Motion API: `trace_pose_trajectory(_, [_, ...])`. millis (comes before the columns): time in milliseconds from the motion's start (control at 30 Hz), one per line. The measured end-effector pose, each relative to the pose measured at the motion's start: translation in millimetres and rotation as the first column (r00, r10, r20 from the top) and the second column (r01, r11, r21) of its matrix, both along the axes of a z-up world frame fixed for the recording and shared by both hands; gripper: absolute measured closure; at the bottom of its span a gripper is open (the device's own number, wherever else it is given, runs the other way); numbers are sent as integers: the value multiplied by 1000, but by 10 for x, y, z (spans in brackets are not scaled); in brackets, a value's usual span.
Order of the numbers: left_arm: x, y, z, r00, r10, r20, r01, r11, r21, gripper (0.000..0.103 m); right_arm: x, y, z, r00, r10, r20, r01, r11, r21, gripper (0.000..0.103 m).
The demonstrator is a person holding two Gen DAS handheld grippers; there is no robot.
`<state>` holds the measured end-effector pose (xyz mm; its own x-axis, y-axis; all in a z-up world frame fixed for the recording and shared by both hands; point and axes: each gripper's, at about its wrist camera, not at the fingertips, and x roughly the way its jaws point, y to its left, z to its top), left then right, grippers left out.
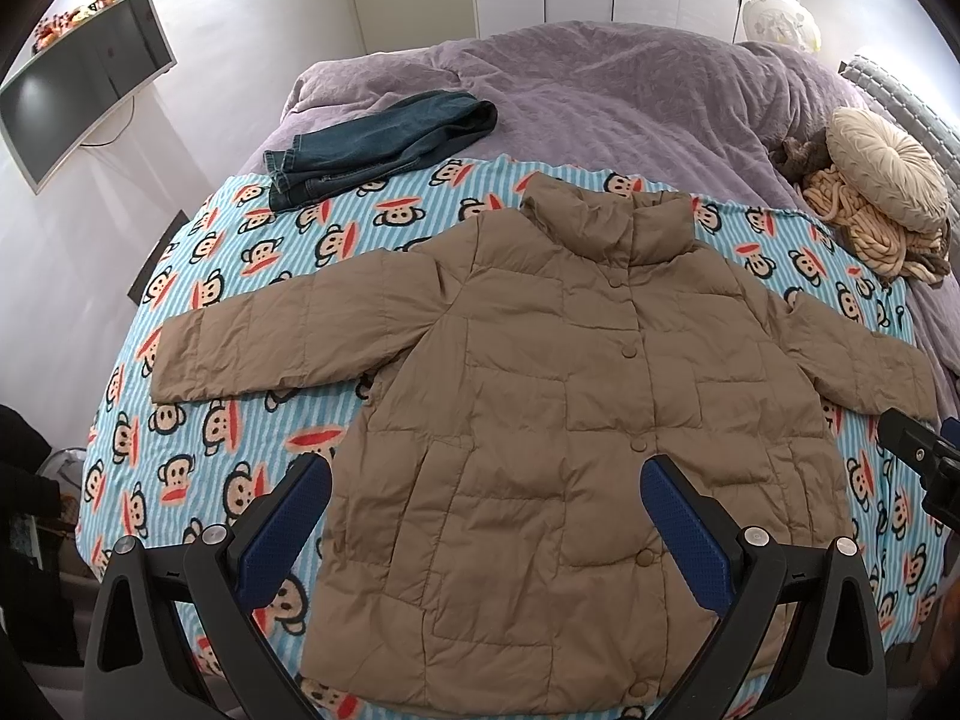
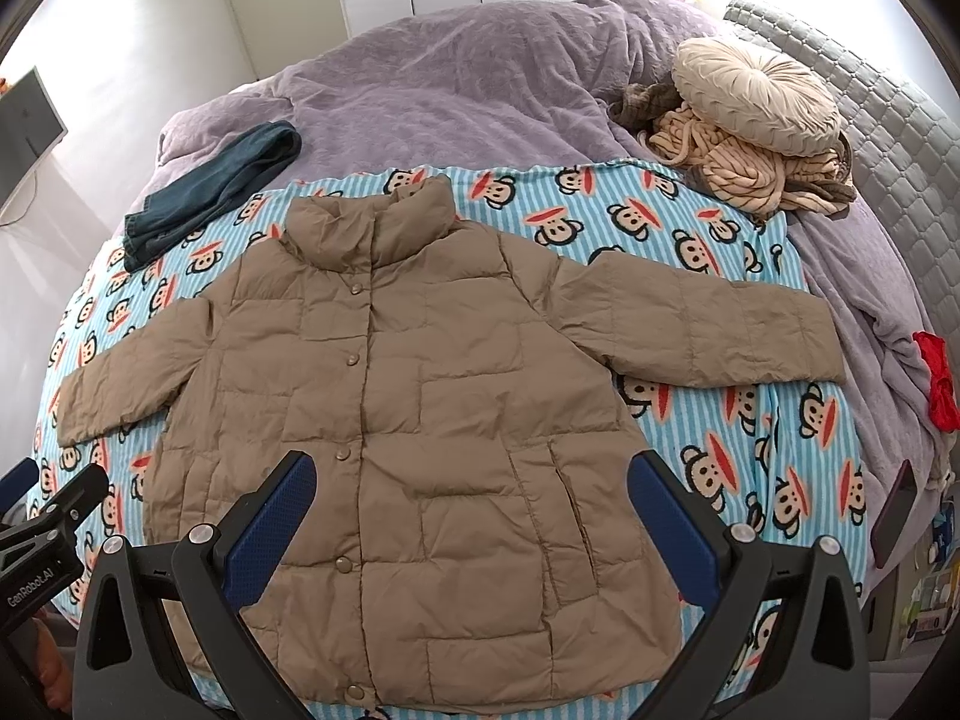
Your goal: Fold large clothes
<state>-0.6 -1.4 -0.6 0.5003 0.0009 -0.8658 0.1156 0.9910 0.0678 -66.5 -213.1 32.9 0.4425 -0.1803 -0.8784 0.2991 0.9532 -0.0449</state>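
A tan quilted puffer jacket point(image 1: 540, 396) point(image 2: 408, 396) lies flat and buttoned, front up, on a blue striped monkey-print blanket point(image 1: 198, 276) point(image 2: 774, 444). Both sleeves are spread out sideways and the collar points away from me. My left gripper point(image 1: 486, 480) hovers open above the jacket's lower left part, nothing between its blue pads. My right gripper point(image 2: 471, 483) hangs open above the lower right part near the pocket seams, also holding nothing. In the left wrist view the right gripper's body point(image 1: 924, 456) shows at the right edge.
Folded dark jeans point(image 1: 384, 147) point(image 2: 210, 198) lie at the blanket's far left on a purple bed cover point(image 1: 600, 102). A round cream cushion point(image 2: 756, 96) on knitted throws sits far right. A red cloth point(image 2: 936, 384) and dark phone point(image 2: 894, 510) lie at the right edge. A monitor point(image 1: 78, 96) stands left.
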Motion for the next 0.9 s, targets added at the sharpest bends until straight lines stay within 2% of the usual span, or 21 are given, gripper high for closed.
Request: trace_pose_trajectory(900, [-30,58,-34,1000,1,-1,-1,1000,-16,0,15,15,-17,1000,-1,-1,1,1000,0,0])
